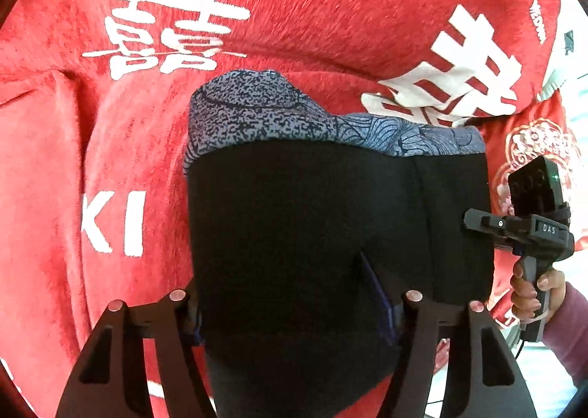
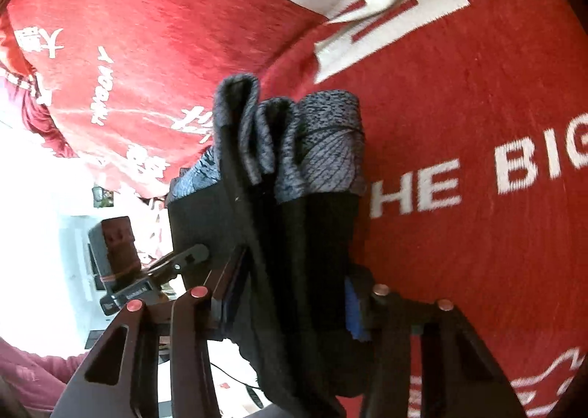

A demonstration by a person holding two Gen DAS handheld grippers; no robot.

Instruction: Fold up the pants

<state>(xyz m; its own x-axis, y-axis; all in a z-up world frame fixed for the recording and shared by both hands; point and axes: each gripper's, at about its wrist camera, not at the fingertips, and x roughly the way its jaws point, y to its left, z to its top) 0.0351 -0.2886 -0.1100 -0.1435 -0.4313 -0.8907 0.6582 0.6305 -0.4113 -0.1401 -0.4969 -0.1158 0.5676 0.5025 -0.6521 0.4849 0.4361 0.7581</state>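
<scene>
Two grippers are clamped on the folded pants (image 1: 330, 227), a black garment with a grey patterned cuff, which is held up over a red blanket (image 1: 110, 161) printed with white characters. The left gripper (image 1: 294, 311) is closed on the pants' near edge, black fabric filling the gap between its fingers. The right gripper (image 2: 290, 307) is likewise closed on bunched black fabric, seen gathered in folds. A hand (image 1: 533, 293) is seen grasping the right gripper's handle.
</scene>
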